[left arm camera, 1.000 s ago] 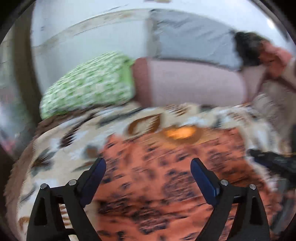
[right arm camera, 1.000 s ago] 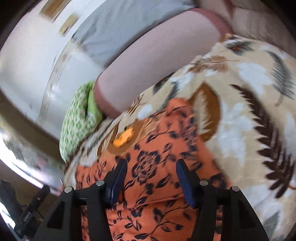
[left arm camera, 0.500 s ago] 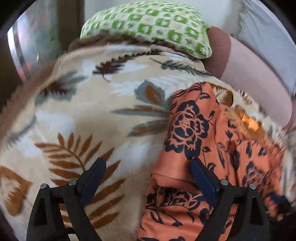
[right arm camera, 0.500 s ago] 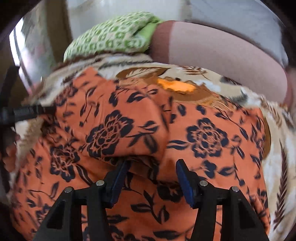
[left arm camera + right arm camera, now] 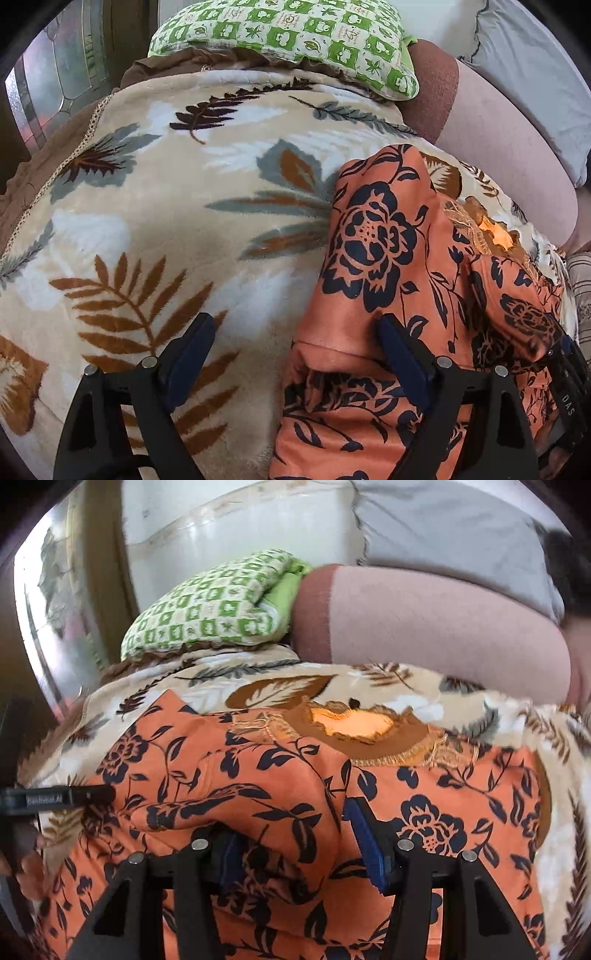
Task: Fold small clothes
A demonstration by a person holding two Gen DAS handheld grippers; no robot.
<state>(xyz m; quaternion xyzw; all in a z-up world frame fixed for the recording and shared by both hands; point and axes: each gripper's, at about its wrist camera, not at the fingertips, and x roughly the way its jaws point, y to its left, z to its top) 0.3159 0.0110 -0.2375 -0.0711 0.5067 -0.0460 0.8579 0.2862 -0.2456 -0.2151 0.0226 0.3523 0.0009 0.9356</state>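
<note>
The left gripper hangs over a cream plush blanket printed with brown and grey leaves, its black arms and dark blue pads spread wide; the left pad sits above bare blanket, the right pad lies against an orange garment patterned with dark navy flowers; the garment's hemmed left edge lies between the pads, untouched by the left one; the garment lies crumpled along the blanket's right side, one corner pointing toward the far edge; a green-and-white checked pillow rests at the blanket's far edge, a pinkish-brown bolster beside it; another black gripper's tip shows at the right edge.
</note>
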